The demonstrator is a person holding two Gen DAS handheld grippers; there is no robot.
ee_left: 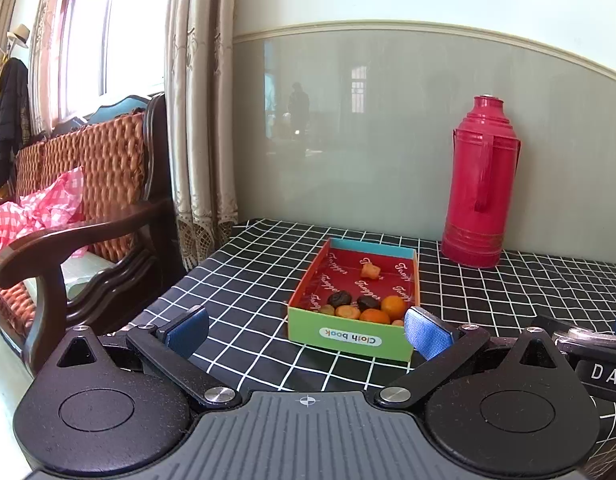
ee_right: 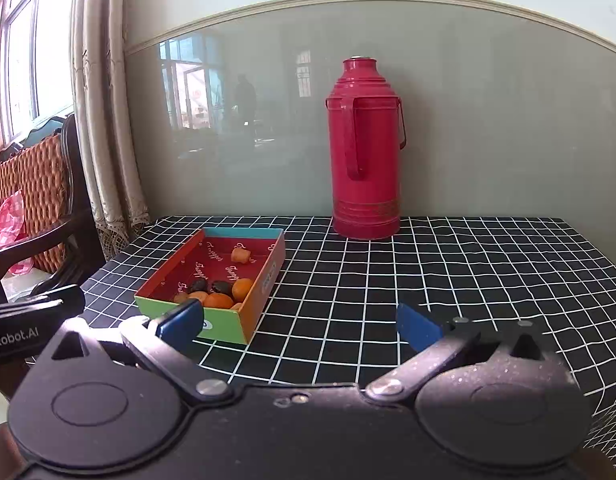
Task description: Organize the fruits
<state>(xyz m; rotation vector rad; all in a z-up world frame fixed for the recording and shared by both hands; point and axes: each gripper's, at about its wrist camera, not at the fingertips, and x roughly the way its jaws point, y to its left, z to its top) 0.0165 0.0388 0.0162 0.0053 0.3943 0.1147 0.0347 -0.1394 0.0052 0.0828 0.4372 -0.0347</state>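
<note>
Spread wide and holding nothing, the left gripper (ee_left: 306, 334) fills the bottom of its frame, its blue pads flanking the near end of the box (ee_left: 350, 338) at lower centre. That box sits on the checked cloth (ee_left: 248, 280), long axis running away toward the wall, with the fruits (ee_left: 372, 310) bunched at its near end and one orange piece (ee_left: 370, 270) alone farther back. From the right gripper (ee_right: 300, 326), also open and empty, the box (ee_right: 228, 324) lies left of centre, beside its left pad. The left gripper looks nearer and squarer to the fruit, so it is likely better placed. A red flask (ee_right: 364, 152) stands well behind.
</note>
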